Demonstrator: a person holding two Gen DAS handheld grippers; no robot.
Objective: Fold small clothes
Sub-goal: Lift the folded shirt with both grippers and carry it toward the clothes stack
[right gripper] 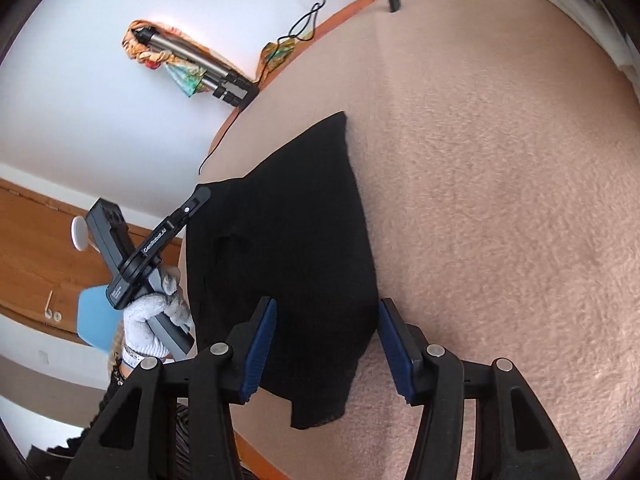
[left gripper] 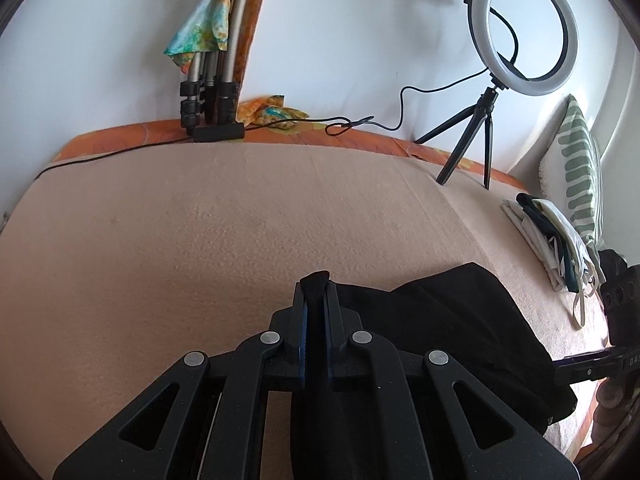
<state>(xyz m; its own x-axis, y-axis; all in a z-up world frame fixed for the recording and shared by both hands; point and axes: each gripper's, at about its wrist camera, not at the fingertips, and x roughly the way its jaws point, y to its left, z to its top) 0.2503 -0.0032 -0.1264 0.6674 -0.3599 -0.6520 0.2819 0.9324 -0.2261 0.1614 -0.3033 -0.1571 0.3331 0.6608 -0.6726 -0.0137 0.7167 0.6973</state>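
Note:
A black garment (right gripper: 296,240) lies on the peach blanket (right gripper: 500,200) at its near edge, with one corner pointing toward the wall. My left gripper (left gripper: 316,292) is shut on a fold of this black garment (left gripper: 460,320), whose cloth pokes out between the pads. In the right wrist view the left gripper (right gripper: 160,240) shows from the side, held by a gloved hand. My right gripper (right gripper: 326,312) is open and empty, its blue pads (right gripper: 260,344) straddling the garment's near part just above it.
A ring light on a small tripod (left gripper: 520,40) stands at the back right with its cable trailing left. Folded tripod legs with a colourful scarf (left gripper: 208,40) lean on the wall. A stack of folded clothes (left gripper: 552,236) and a striped pillow (left gripper: 580,168) lie at the right.

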